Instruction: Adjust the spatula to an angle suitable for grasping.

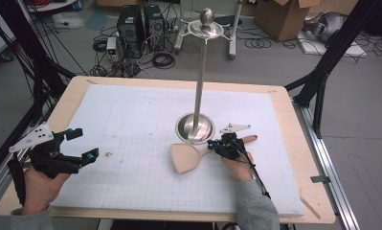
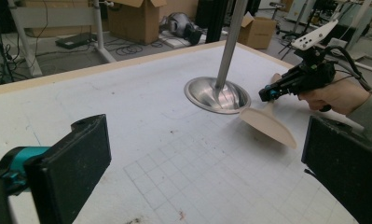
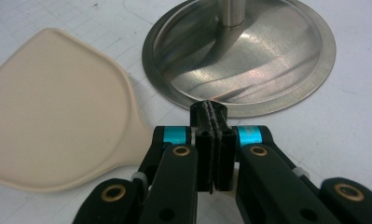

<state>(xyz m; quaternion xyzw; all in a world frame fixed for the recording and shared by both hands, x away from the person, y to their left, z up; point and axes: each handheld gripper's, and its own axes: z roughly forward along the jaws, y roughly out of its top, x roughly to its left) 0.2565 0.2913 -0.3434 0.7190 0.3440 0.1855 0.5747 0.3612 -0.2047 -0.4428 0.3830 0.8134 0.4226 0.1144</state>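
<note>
A pale wooden spatula (image 1: 186, 157) (image 2: 267, 123) (image 3: 58, 121) lies on the white gridded mat, its blade toward the mat's middle and its handle running off to the right. My right gripper (image 1: 211, 143) (image 3: 210, 109) is over the spatula's neck, shut, its pads pressed together with nothing seen between them; the neck passes beneath its left linkage. Right behind it stands a steel stand with a round dished base (image 1: 194, 128) (image 2: 216, 95) (image 3: 249, 60) and a tall pole (image 1: 199, 72). My left gripper (image 1: 84, 143) (image 2: 202, 163) hovers open and empty at the mat's left edge.
The white mat (image 1: 131, 115) covers most of a wooden table (image 1: 76, 86). On the floor beyond are computer towers (image 1: 138, 26), cables and a cardboard box (image 1: 284, 14). Black frame legs (image 1: 332, 52) stand at both sides of the table.
</note>
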